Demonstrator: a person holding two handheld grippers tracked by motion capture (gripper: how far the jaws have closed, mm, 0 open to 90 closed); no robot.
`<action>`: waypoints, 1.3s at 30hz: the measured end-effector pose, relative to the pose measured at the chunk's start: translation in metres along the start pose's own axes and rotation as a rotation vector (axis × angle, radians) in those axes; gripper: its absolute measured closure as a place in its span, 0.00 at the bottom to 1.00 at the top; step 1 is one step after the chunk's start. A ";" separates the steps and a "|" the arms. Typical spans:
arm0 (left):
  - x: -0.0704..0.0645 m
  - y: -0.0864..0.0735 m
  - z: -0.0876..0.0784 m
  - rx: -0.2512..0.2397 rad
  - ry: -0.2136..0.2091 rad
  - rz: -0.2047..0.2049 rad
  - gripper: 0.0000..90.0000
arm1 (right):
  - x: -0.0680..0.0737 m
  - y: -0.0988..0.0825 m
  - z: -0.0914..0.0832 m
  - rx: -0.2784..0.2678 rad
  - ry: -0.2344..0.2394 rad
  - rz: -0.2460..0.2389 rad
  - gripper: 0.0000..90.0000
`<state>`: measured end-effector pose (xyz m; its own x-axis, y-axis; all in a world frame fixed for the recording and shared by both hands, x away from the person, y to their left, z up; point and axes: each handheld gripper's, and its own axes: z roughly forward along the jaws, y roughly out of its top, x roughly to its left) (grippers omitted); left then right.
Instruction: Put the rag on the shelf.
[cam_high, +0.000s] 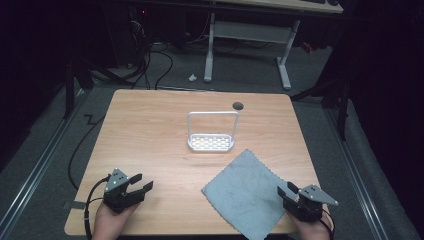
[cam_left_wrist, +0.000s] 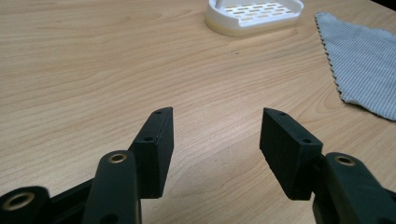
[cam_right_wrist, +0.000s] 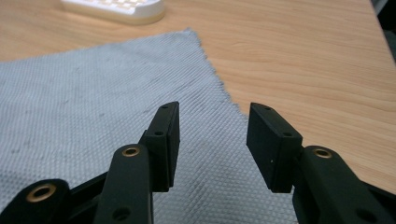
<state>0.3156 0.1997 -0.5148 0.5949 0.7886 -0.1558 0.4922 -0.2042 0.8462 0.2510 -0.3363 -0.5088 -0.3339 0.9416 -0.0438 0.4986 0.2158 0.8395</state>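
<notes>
Where it lies flat, the grey cloth (cam_high: 247, 192) shows zigzag edges.

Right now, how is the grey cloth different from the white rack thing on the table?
The grey cloth lies flat and soft, while the white rack is stiff, with a tall hoop handle standing up. The cloth is plain woven fabric with zigzag edges; the rack's base has rows of slots. The cloth is near the right tongs and hangs over the table's near edge; the rack sits mid-table. Both rest on the wooden table, untouched.
</notes>
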 end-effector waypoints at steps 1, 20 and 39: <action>-0.001 0.000 0.001 0.000 -0.003 0.003 0.50 | 0.002 0.000 0.000 0.008 0.003 -0.011 0.60; -0.008 0.004 0.001 0.026 -0.030 -0.012 0.54 | 0.005 -0.001 0.000 0.061 0.004 -0.066 0.87; -0.051 0.015 0.020 0.064 -0.163 0.071 0.70 | 0.005 -0.013 0.007 0.209 -0.013 -0.067 1.00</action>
<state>0.3055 0.1453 -0.5039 0.7219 0.6676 -0.1819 0.4818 -0.2964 0.8246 0.2479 -0.3323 -0.5238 -0.3618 0.9265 -0.1037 0.6309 0.3252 0.7044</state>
